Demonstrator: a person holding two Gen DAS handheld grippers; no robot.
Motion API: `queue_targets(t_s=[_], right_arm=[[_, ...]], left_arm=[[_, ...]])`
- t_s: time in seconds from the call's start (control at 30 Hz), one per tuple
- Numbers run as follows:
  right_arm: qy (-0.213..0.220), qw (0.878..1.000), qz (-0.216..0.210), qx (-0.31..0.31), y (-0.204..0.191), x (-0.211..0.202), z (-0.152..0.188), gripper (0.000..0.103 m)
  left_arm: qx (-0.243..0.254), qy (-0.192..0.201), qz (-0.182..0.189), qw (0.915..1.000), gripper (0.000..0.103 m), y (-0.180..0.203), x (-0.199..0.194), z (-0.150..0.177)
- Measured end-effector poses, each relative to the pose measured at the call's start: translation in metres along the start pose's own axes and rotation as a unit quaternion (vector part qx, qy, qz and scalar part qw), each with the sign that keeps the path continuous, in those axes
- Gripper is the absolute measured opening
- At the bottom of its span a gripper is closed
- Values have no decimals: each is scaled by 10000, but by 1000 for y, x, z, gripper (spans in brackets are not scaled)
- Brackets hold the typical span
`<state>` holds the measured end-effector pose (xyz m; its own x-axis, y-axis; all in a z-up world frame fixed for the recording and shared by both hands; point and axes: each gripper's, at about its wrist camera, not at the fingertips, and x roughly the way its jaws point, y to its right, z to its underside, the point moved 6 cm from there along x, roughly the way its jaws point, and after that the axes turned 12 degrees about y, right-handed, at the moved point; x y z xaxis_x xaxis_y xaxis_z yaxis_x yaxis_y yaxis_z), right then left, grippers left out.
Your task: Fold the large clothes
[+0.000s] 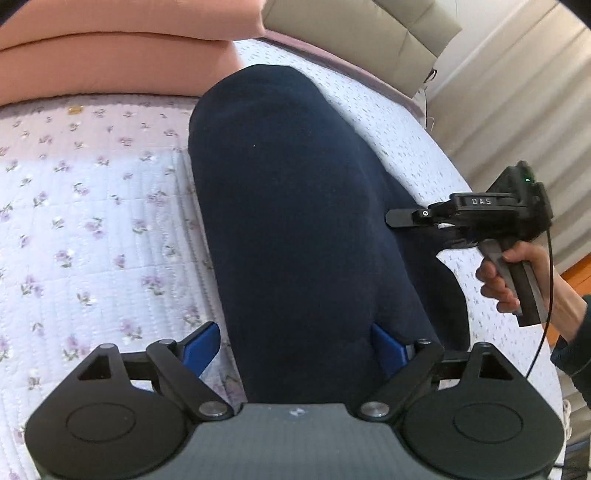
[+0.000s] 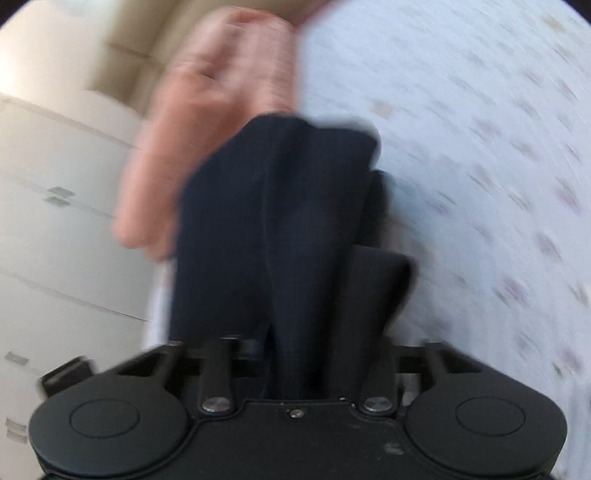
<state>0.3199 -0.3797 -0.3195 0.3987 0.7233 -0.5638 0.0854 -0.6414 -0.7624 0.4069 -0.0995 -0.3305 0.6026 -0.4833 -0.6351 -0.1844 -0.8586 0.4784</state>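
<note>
Fingers (image 1: 201, 345) of the left gripper (image 1: 295, 347) stand spread, straddling the near end of the navy garment (image 1: 288, 192), which lies lengthwise on the floral bed (image 1: 92, 206). Whether the right gripper (image 1: 397, 218) pinches the cloth's side edge I cannot tell; its own view is blurred. Soft and limp, the garment probably handles best gripped at corners or hems.

Floral quilted bedspread (image 1: 92, 206), stacked salmon-pink bedding (image 1: 110, 48), beige headboard (image 1: 362, 29), white drawers (image 2: 55, 184)
</note>
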Motion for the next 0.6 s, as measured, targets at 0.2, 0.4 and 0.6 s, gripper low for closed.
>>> queue_targets(t_s=[0.2,0.4,0.6], right_arm=[[5,9982,-333,496,-6,-24,26,78],[563,9978,104,338,-11,-48,35,85],[124,9985,-382,375,-27,-40,76,8]], left_arm=[[-258,-247,88,9993,90,-5,0,7],[-184,-236,39,9995,90,-3,1,7],[-230,-214,25,9995,91,-2,1,8]])
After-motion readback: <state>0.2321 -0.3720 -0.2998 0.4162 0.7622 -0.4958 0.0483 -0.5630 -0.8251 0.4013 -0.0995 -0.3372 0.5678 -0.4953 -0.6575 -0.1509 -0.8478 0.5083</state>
